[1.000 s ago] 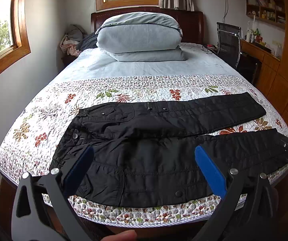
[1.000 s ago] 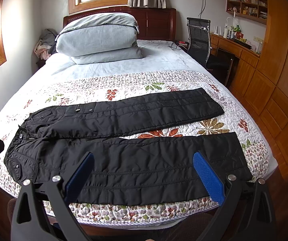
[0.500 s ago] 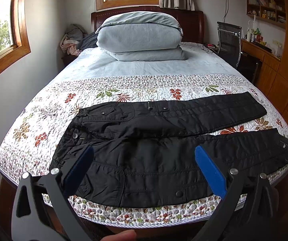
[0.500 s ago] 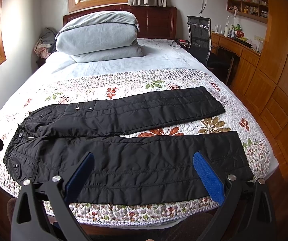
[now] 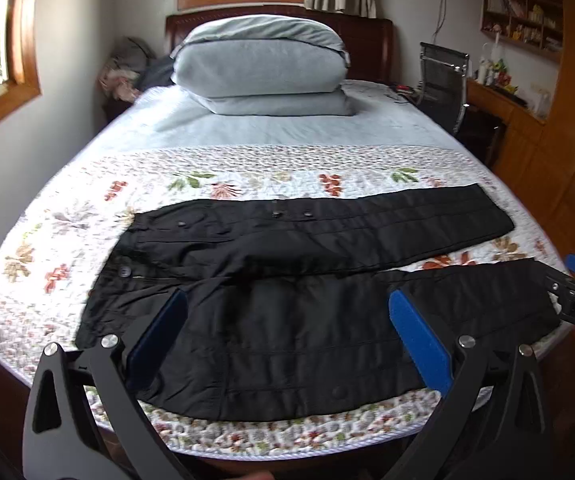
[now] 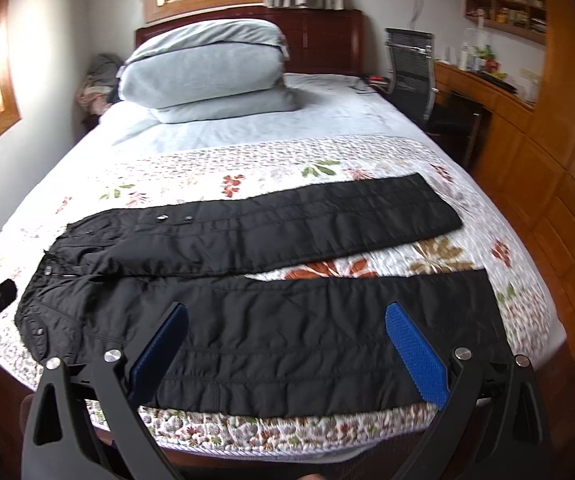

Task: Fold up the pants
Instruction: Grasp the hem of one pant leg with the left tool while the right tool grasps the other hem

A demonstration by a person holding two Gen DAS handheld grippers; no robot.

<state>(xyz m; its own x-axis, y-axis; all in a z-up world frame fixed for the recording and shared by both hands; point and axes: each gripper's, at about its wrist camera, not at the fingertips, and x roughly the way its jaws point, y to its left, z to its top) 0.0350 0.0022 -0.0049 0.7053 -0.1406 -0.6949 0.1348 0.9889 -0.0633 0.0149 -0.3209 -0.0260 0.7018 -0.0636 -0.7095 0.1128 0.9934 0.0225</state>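
The pants (image 5: 287, 304) are lying unfolded across the bed (image 5: 247, 168), waist leftward, legs splayed apart. The left gripper (image 5: 287, 344) and right gripper (image 6: 285, 350) are hovering over the near leg, jaws released, gripping nothing. Judgement: folding not begun; the next move is calling for pinching the near edge at both ends.

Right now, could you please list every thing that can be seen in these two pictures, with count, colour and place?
pants: one, black, spread flat on the quilt, waist to the left, legs apart
quilt: one, white with flowers, over the near half of the bed
bedding stack: one, pale blue, at the headboard
headboard: one, dark wood, far end
chair: one, black mesh, right of the bed
desk: one, wooden, right wall
clothes heap: one, mixed, far left corner
left gripper: blue pads, open, above the waist end
right gripper: blue pads, open, above the near leg
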